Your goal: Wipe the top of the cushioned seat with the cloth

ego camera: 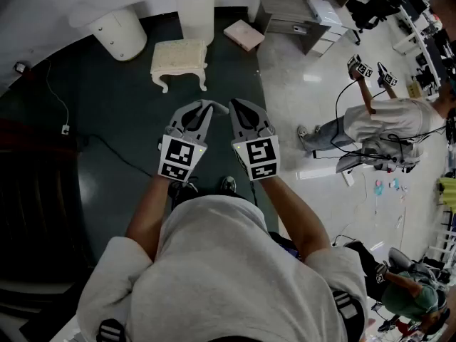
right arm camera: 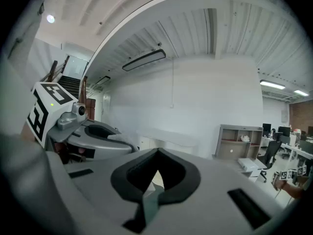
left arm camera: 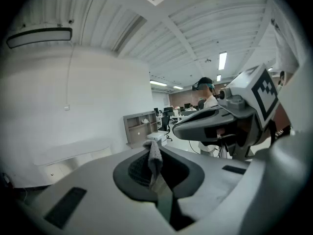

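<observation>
Head view, left tongs (ego camera: 208, 105) clenched on one cloth (left arm camera: 154, 156), right tongs (ego camera: 232, 105) clenched empty, one cushioned seat (ego camera: 179, 53) beyond both

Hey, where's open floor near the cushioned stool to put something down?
The dark floor in front of the cushioned stool is bare, bordered on the left by a cable plug. The stool's seat top is bare too. It is crowded behind the stool, where the white cylinder and the pink box sit close.
</observation>
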Tool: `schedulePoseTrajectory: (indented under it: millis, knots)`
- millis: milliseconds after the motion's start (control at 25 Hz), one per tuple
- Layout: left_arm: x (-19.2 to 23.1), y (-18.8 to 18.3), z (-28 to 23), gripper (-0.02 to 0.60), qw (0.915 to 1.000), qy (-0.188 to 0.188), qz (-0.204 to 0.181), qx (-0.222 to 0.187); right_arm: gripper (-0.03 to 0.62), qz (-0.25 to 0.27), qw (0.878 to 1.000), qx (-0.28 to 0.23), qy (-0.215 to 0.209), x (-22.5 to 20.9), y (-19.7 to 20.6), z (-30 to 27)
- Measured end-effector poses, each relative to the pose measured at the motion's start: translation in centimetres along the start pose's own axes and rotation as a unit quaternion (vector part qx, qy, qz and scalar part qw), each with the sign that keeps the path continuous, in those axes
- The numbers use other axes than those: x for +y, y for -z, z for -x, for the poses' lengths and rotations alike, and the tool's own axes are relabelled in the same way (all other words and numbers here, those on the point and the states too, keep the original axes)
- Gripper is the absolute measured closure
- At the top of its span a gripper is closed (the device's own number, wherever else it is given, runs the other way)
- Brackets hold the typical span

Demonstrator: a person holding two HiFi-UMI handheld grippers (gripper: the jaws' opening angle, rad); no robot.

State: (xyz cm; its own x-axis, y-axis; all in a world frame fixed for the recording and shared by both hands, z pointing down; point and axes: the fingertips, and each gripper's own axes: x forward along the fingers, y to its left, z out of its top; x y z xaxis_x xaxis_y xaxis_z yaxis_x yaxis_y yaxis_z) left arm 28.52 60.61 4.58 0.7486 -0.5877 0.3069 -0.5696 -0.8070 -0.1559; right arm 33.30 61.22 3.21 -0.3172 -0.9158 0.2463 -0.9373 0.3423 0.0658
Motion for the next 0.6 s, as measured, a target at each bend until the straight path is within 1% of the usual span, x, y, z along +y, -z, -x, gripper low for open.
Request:
schedulePoseTrajectory:
  millis: [160, 280, 360, 440, 600]
  knots:
    - [-2.0, 0.4, -1.5, 0.563, 0.9989, 0.025, -0.037, 0.018, 0.585, 0.000, 1.000, 0.006, -0.012, -1.5, 1.2, 0.8]
    - [-3.3, 1.0, -2.3, 0.563, 0.9968, 0.036, -0.064, 0.030, 0.585, -0.005, 0.999, 0.004, -0.033, -2.1, 2.4, 1.1]
    - [-3.5, 1.5, -2.9, 0.563, 0.9964, 0.033, -0.068, 0.038, 0.585, -0.009, 0.999, 0.011, -0.050, -2.4, 3.4, 0.6]
    - [-3.5, 2.0, -3.2, 0.563, 0.9969, 0.027, -0.060, 0.043, 0.585, -0.009, 0.997, 0.024, -0.071, -2.2, 4.4, -0.2]
    - [-2.9, 3.0, -3.7, 0.563, 0.9967, 0.021, -0.059, 0.053, 0.585, 0.012, 0.991, 0.042, -0.129, -1.1, 5.8, -1.3]
